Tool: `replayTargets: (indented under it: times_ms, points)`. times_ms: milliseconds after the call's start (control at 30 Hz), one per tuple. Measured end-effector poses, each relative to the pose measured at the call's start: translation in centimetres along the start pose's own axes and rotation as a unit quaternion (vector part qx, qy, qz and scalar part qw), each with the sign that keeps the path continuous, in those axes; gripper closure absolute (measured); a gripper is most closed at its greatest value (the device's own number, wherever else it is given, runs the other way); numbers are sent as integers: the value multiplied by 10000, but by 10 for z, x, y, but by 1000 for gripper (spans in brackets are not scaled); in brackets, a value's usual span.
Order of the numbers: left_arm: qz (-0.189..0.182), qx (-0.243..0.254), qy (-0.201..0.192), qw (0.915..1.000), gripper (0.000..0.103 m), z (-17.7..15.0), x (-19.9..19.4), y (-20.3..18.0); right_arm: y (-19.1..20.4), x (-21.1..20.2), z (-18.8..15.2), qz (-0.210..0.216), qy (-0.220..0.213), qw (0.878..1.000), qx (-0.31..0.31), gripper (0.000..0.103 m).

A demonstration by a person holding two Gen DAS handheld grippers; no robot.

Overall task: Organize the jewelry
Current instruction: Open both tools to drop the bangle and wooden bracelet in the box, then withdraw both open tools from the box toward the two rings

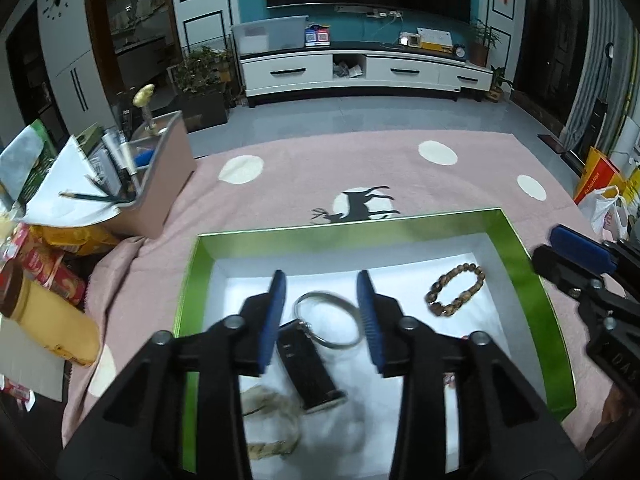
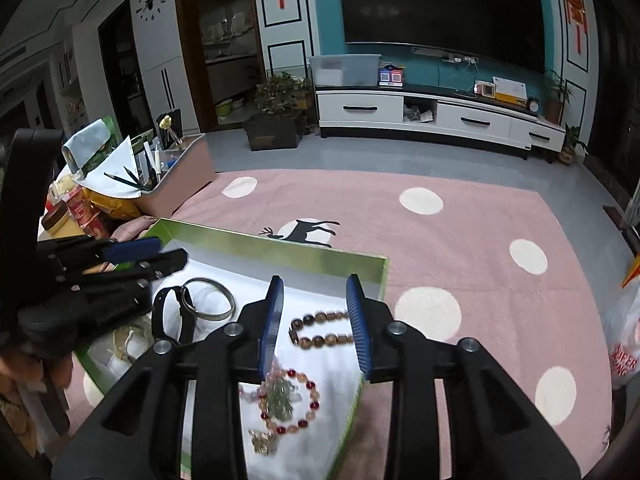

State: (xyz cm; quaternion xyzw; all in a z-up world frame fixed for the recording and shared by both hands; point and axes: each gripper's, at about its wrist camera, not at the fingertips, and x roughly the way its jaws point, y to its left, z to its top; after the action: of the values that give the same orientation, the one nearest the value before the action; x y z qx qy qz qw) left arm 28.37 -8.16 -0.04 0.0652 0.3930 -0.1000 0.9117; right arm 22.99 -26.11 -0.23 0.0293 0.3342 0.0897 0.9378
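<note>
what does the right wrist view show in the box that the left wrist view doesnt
Only the right wrist view shows the red and pink bead bracelet and the small gold piece below it. Only the left wrist view shows the pale braided band clearly. Both show the green box, the silver bangle, the black strap and the brown bead bracelet, with both tools open: left tool, right tool.

Surface: pink spotted cloth (image 1: 360,168) with a deer print, filling mid-frame.
Lower centre: green box (image 1: 532,280), white-lined, resting on the cloth.
Left edge: pink bin (image 1: 164,184) of pencils and papers on the cloth.
Lower left: snack packets (image 1: 52,276), partly on it.
</note>
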Motion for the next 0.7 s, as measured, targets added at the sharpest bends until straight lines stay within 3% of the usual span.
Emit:
replayTargets:
  times_ms: [100,400,700]
  points:
    - [140,-22,-82,9999,56,-6,-14,12,-5,-18,-9,27,-82,10000,40,66]
    - [336,-555,-164,9978,52,-48,-61,63,-14,-73,-42,96,-180,9994,270,64]
    - [376,-920,19,9950,52,-108,-90,86,-1,-100,-77,223,30,9993,289,64]
